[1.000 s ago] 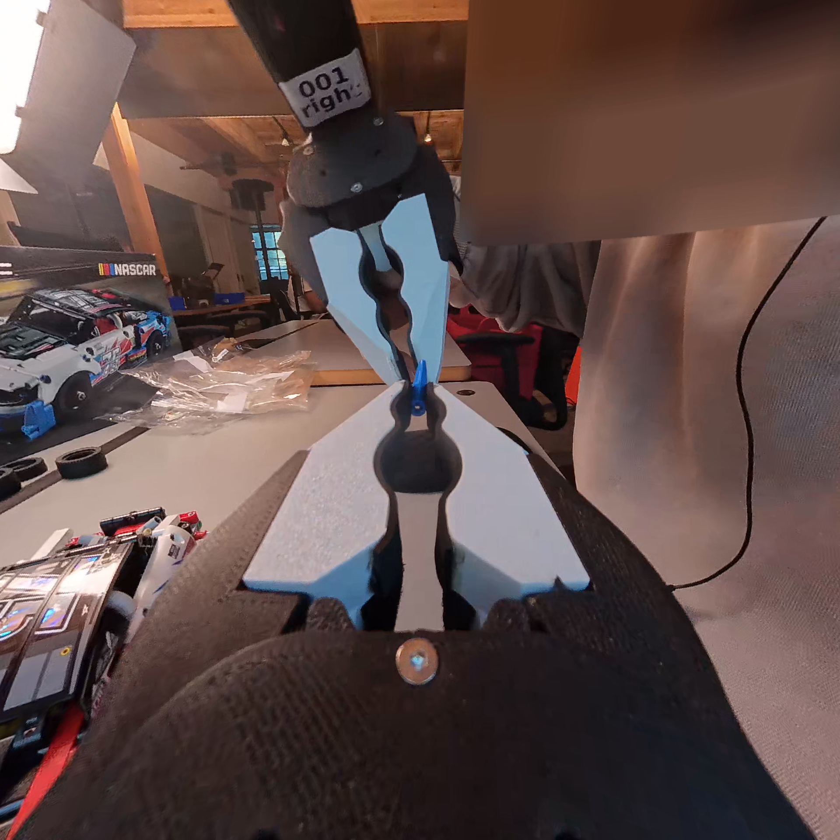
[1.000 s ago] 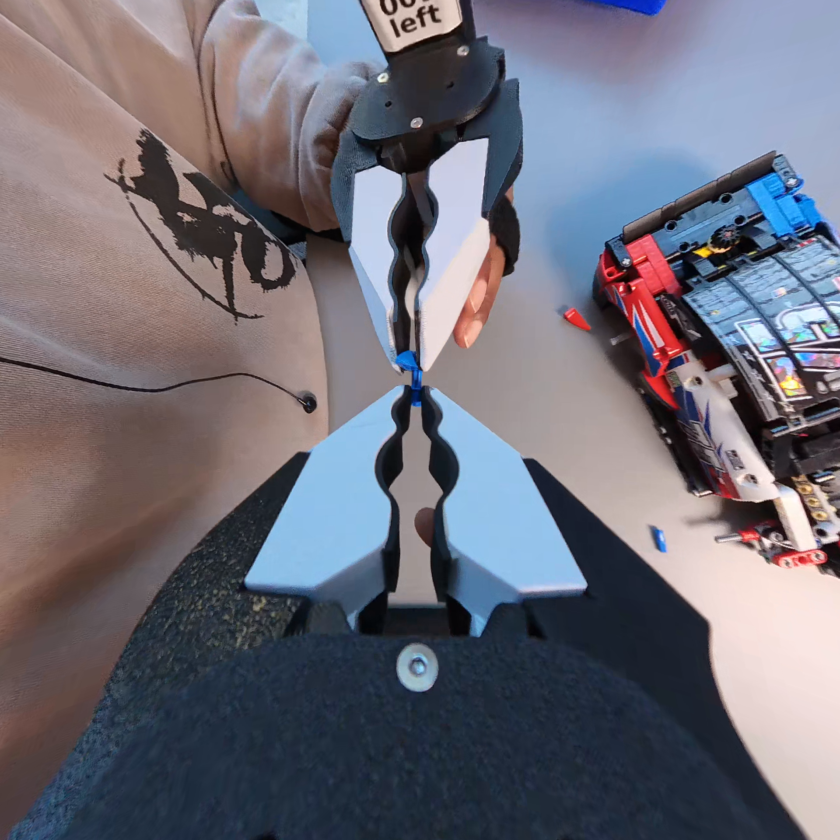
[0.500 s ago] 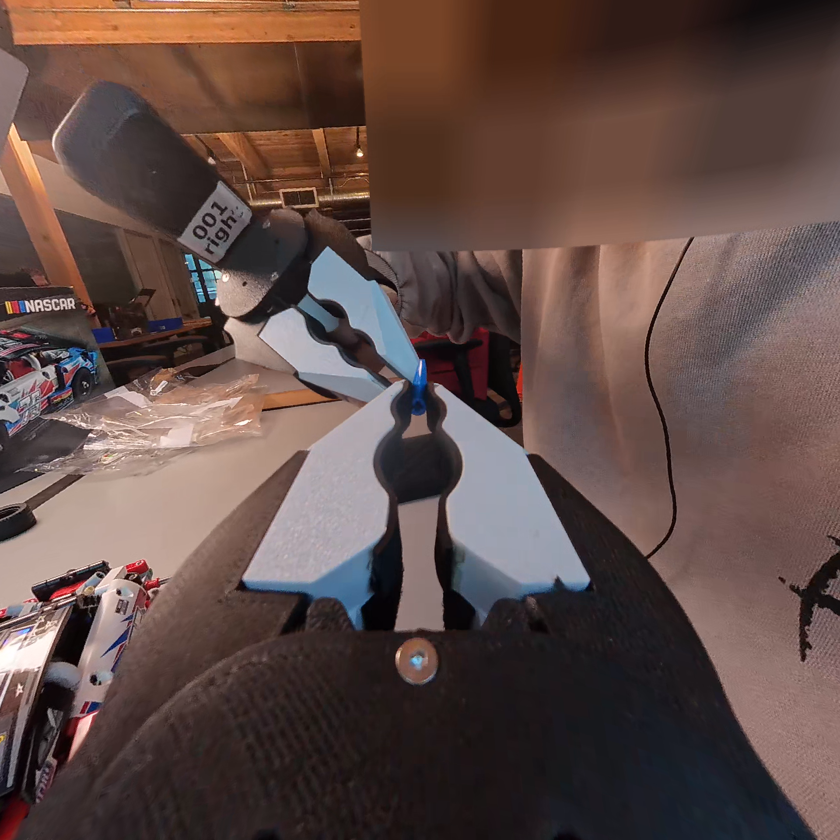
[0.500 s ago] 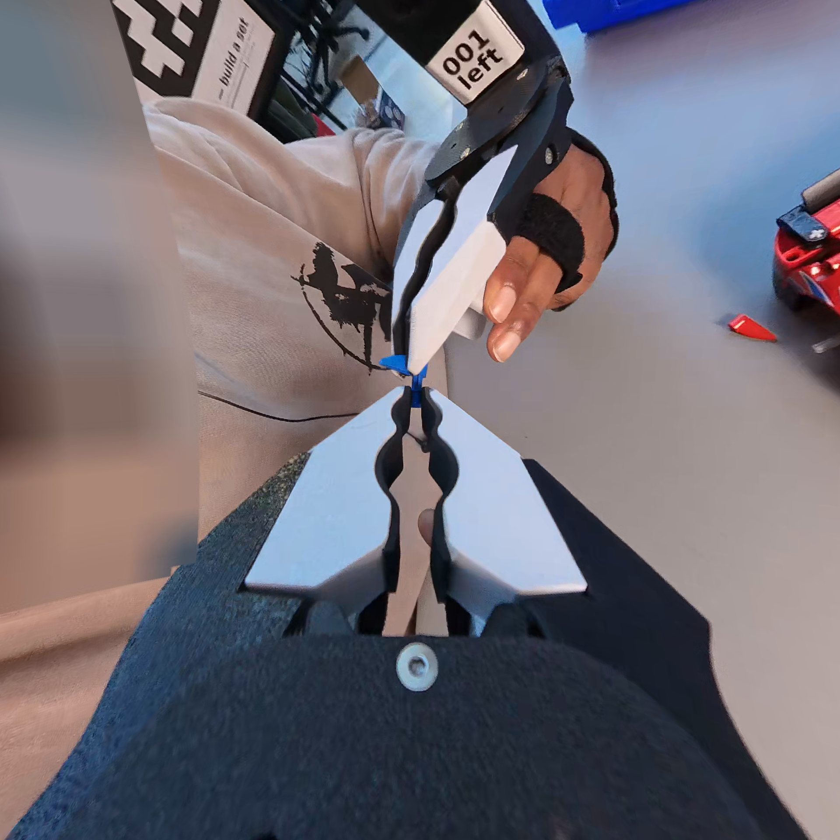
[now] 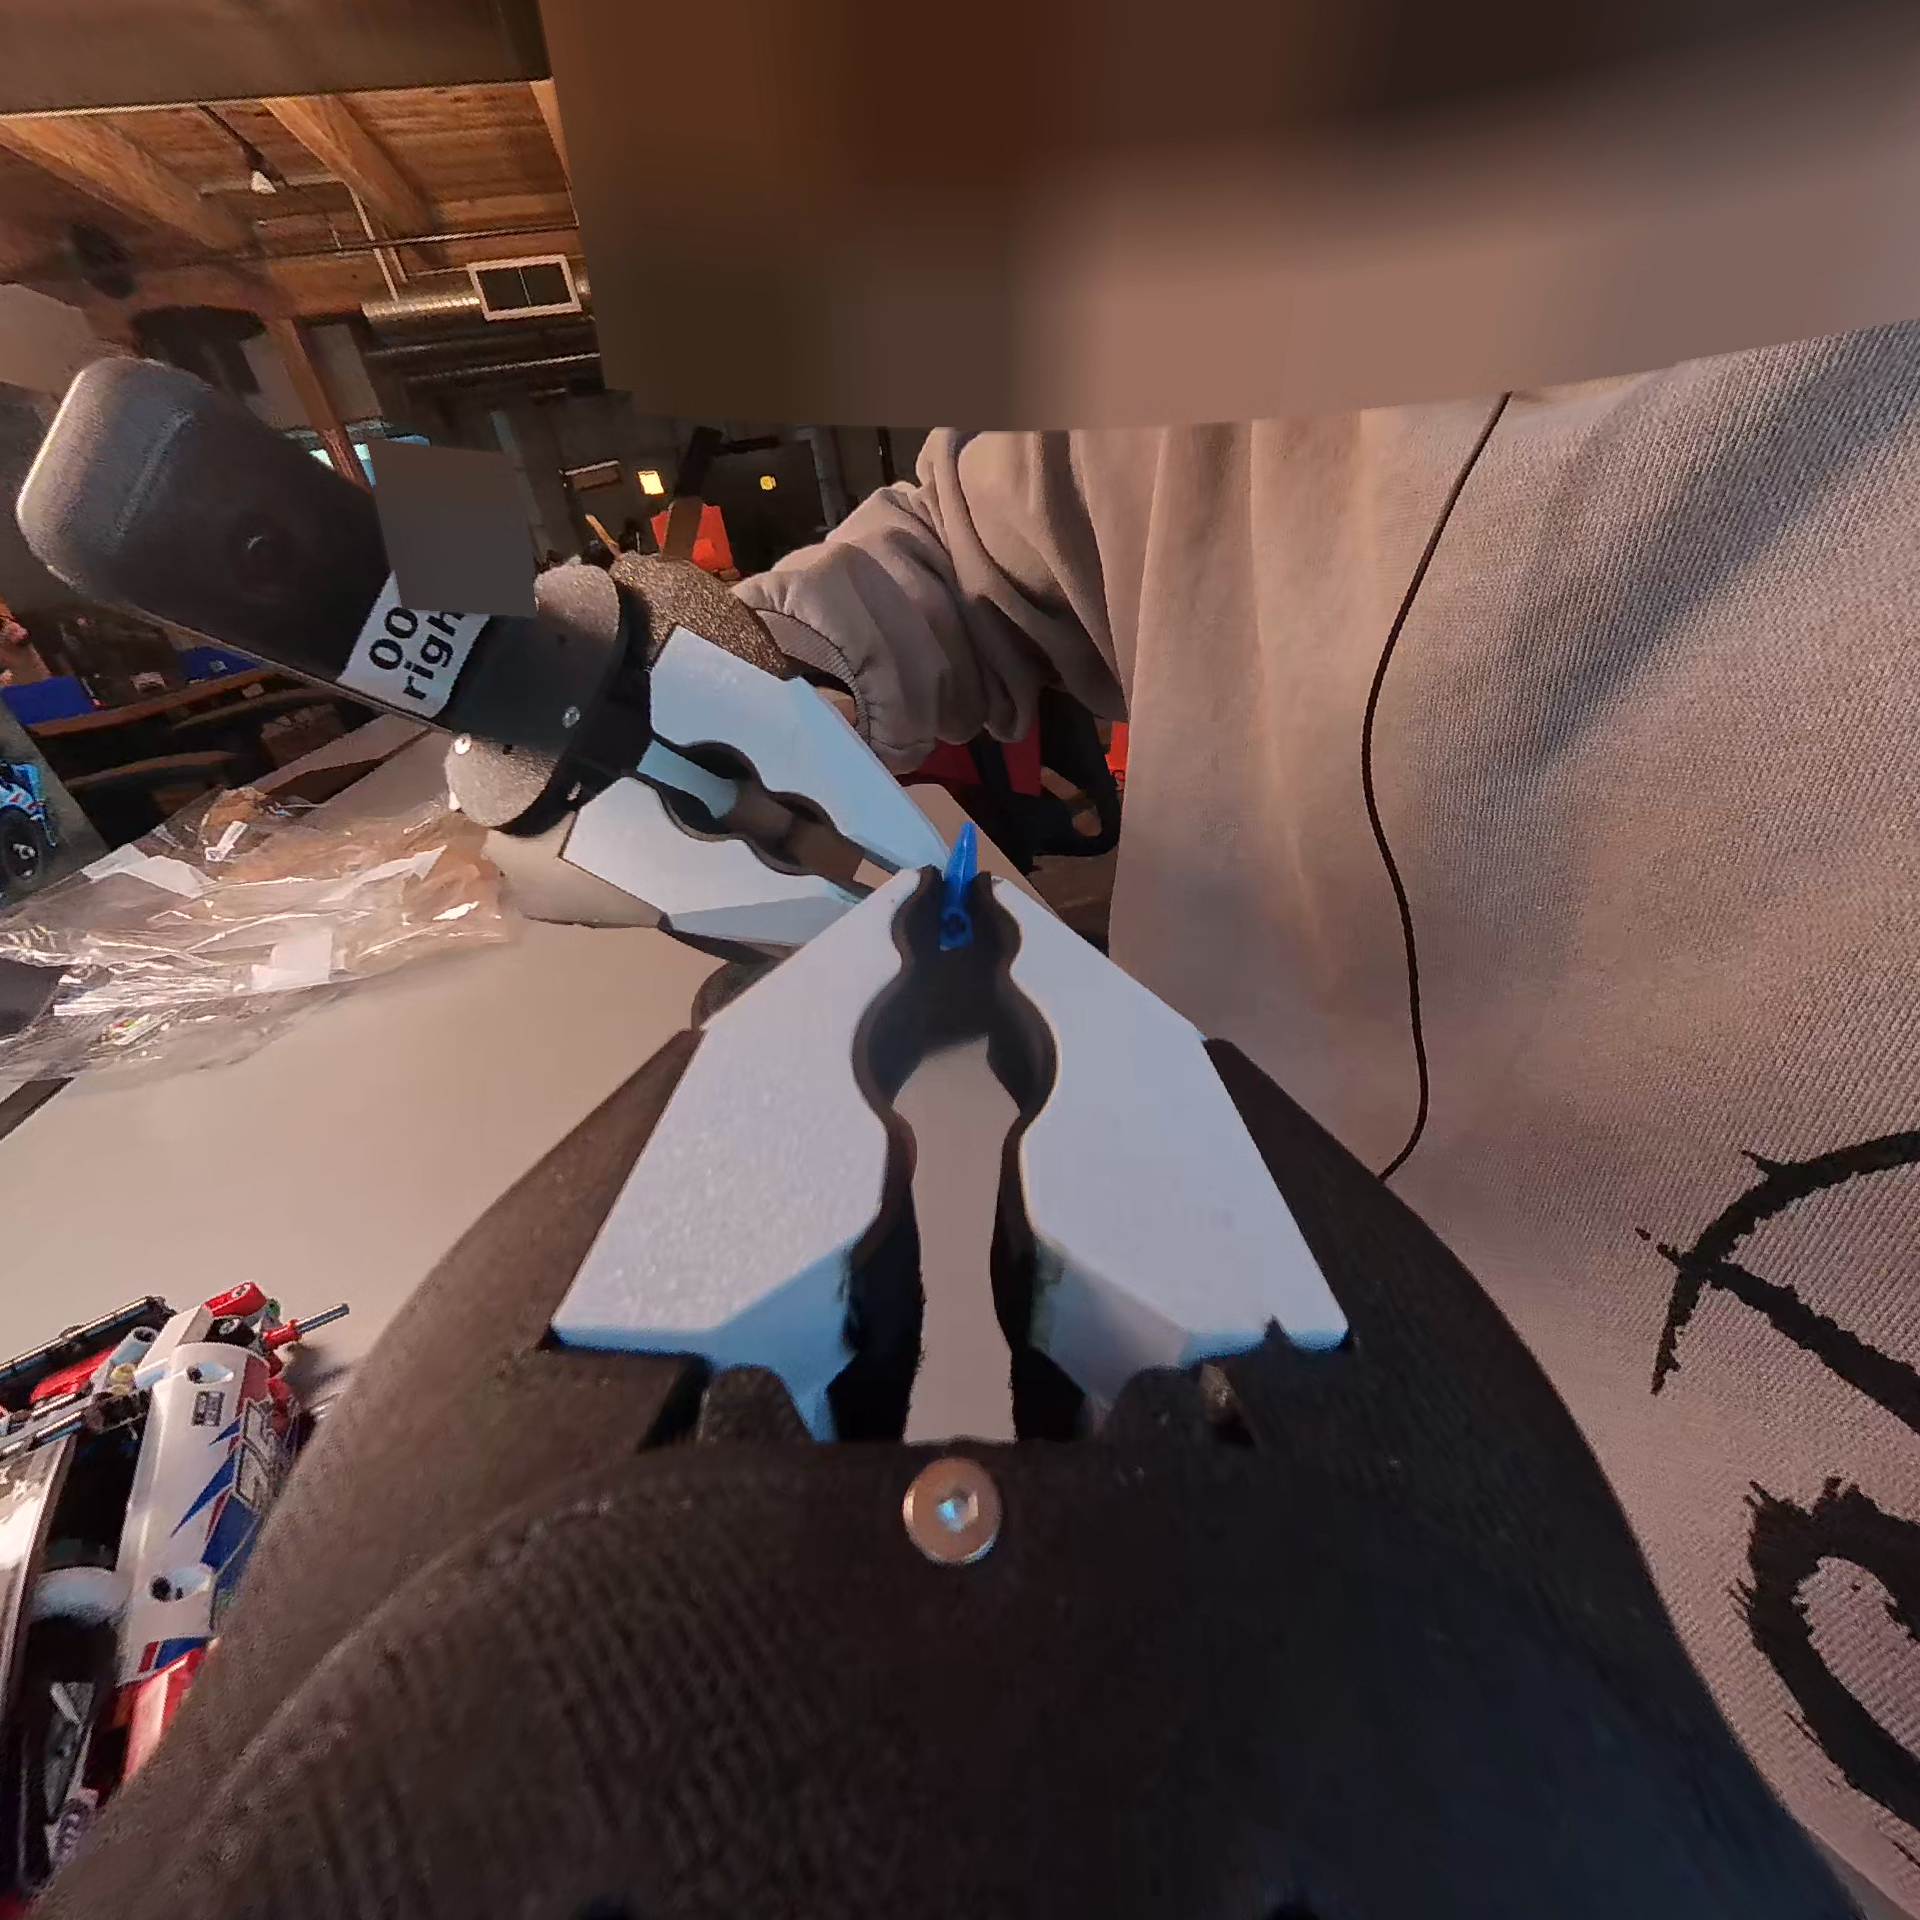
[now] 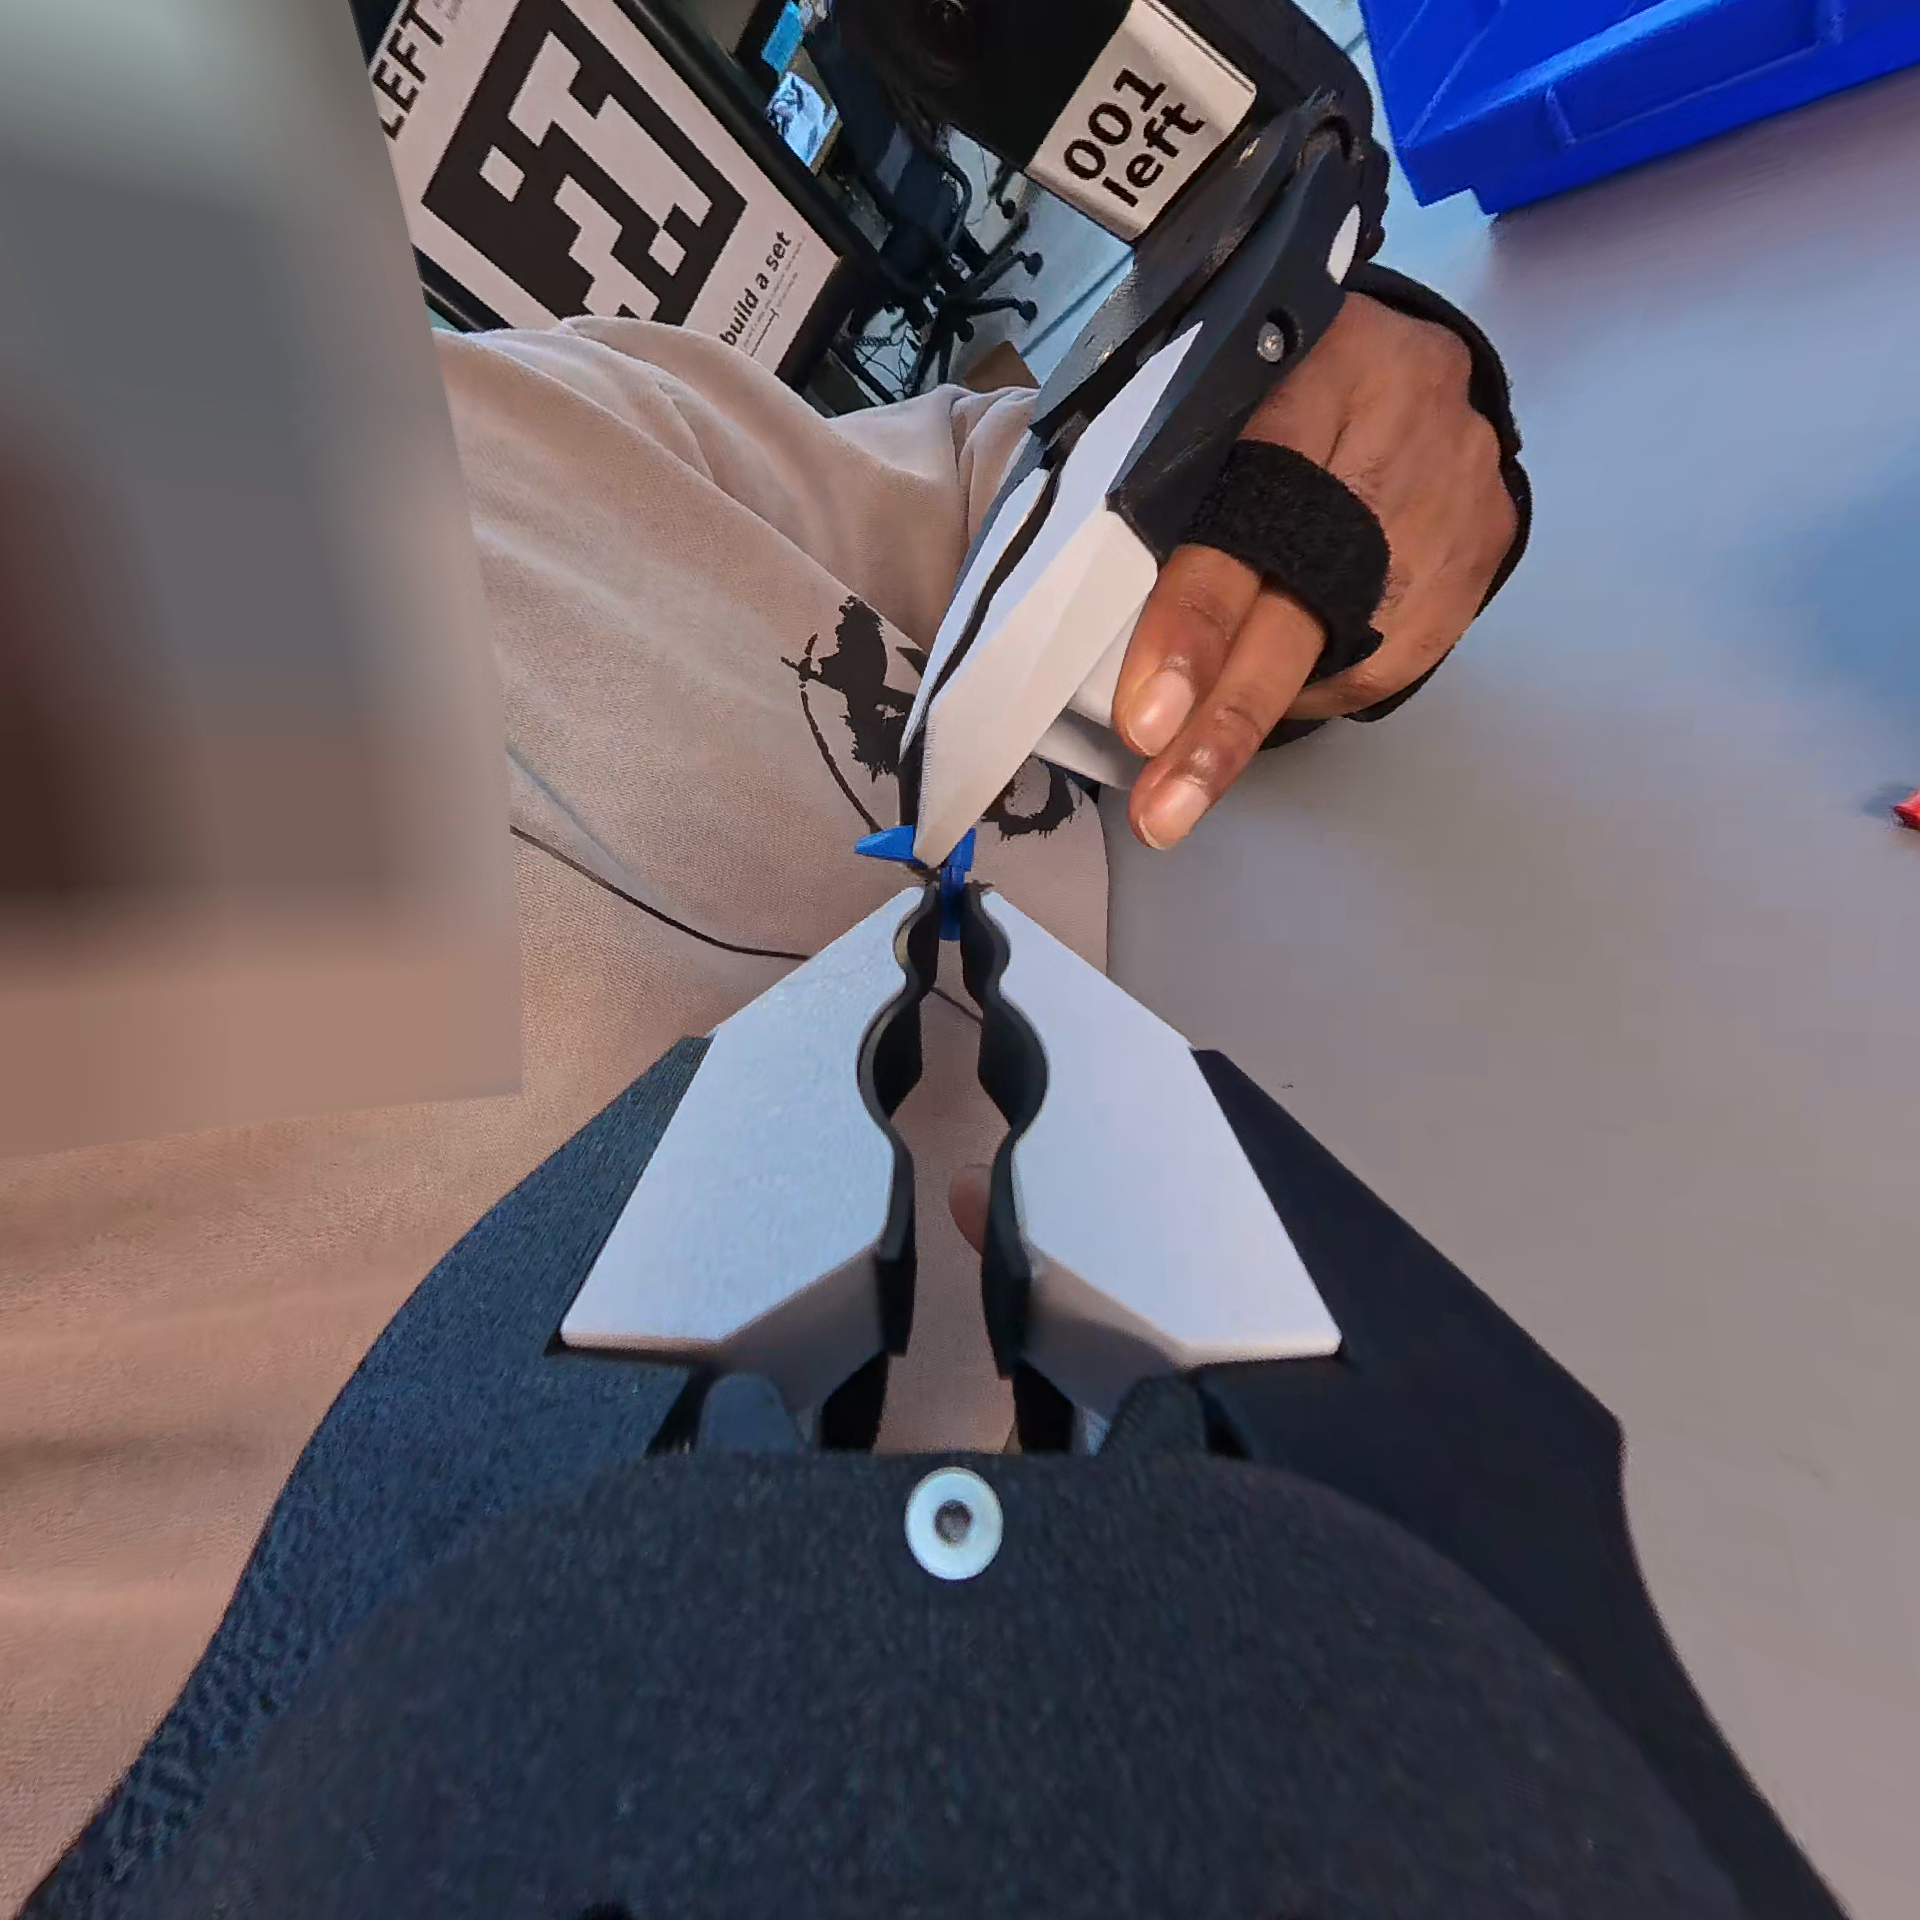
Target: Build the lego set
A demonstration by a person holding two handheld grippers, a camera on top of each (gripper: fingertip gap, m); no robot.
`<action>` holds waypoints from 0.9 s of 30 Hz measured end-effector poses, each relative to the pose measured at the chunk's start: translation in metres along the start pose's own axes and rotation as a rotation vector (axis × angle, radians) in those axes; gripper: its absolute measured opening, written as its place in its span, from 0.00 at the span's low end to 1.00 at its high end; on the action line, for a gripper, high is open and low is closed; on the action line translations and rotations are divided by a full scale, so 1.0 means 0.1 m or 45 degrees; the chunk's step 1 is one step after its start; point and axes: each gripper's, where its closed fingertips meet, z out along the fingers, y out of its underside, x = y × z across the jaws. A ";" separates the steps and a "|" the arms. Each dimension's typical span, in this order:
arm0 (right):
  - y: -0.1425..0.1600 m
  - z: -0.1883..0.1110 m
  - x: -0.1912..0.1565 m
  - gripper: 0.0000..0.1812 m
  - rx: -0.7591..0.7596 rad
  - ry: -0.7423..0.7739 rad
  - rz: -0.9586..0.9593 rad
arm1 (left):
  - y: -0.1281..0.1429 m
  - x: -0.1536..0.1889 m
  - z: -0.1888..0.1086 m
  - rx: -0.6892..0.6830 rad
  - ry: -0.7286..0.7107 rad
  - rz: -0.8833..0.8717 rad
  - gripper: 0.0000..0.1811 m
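Observation:
A small blue lego piece point(image 5: 957, 883) is pinched at the tips of my left gripper point(image 5: 956, 896), which is shut on it, with the piece's pointed end sticking out past the tips. My right gripper point(image 5: 883, 883) comes in from the left and meets it tip to tip. In the right wrist view my right gripper point(image 6: 948, 906) is shut on a thin blue part point(image 6: 949, 920). My left gripper point(image 6: 935, 847) comes down from the upper right, with blue point(image 6: 881, 844) showing at its tip. Both are held in the air before a person's beige sweatshirt point(image 6: 675, 582).
The part-built lego car point(image 5: 166, 1475) lies on the grey table point(image 5: 364, 1091) at lower left. Clear plastic bags point(image 5: 239, 914) lie farther back. In the right wrist view there are a blue bin point(image 6: 1662, 94), a small red piece point(image 6: 1907, 805) and a black-and-white marker board point(image 6: 582, 177). The tips of both grippers are at nearly the same place.
The right gripper has swung from above the left gripper's tips to their left side. Both views have turned toward the person's torso, and the car has left the right wrist view. Both grippers stay shut.

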 end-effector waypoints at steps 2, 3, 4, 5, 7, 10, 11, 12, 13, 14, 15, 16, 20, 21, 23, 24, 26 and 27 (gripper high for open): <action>0.01 0.00 -0.01 0.00 0.000 -0.018 -0.013 | 0.00 0.01 0.01 0.008 0.013 -0.014 0.02; 0.00 -0.01 -0.01 0.00 0.011 -0.025 -0.016 | -0.01 -0.01 0.00 0.024 0.012 -0.032 0.02; -0.01 -0.02 0.01 0.00 0.014 -0.027 -0.023 | 0.00 -0.03 -0.01 0.034 0.009 -0.052 0.02; 0.00 -0.03 0.02 0.00 0.000 -0.031 -0.030 | 0.01 -0.04 0.00 0.041 0.008 -0.077 0.02; -0.05 -0.06 0.04 0.00 0.039 -0.047 -0.037 | -0.02 -0.10 -0.04 0.122 -0.004 -0.161 0.02; -0.17 -0.12 0.08 0.01 0.138 -0.037 -0.052 | -0.07 -0.22 -0.10 0.231 -0.038 -0.266 0.02; -0.20 -0.13 0.09 0.01 0.167 -0.027 -0.065 | -0.09 -0.26 -0.12 0.262 -0.048 -0.294 0.02; -0.25 -0.15 0.11 0.02 0.204 -0.010 -0.073 | -0.09 -0.30 -0.14 0.294 -0.062 -0.325 0.02; -0.28 -0.17 0.13 0.02 0.230 0.000 -0.083 | -0.10 -0.34 -0.15 0.325 -0.074 -0.354 0.02; -0.31 -0.18 0.15 0.02 0.250 0.012 -0.097 | -0.10 -0.37 -0.16 0.353 -0.086 -0.378 0.02; -0.33 -0.19 0.16 0.03 0.266 0.026 -0.117 | -0.10 -0.40 -0.17 0.371 -0.095 -0.396 0.02; -0.35 -0.20 0.18 0.03 0.284 0.042 -0.135 | -0.10 -0.42 -0.18 0.383 -0.107 -0.409 0.02; -0.45 -0.28 0.24 0.05 0.380 0.081 -0.182 | -0.09 -0.51 -0.22 0.416 -0.145 -0.452 0.02; -0.47 -0.30 0.25 0.06 0.401 0.095 -0.199 | -0.09 -0.53 -0.23 0.427 -0.152 -0.463 0.02; -0.51 -0.36 0.28 0.08 0.447 0.152 -0.281 | -0.09 -0.59 -0.27 0.455 -0.183 -0.488 0.02; -0.53 -0.38 0.29 0.09 0.461 0.204 -0.350 | -0.09 -0.63 -0.30 0.477 -0.200 -0.508 0.02; -0.53 -0.41 0.34 0.10 0.460 0.363 -0.537 | -0.11 -0.71 -0.37 0.529 -0.243 -0.556 0.02; -0.54 -0.42 0.36 0.10 0.468 0.452 -0.632 | -0.11 -0.75 -0.41 0.553 -0.258 -0.581 0.02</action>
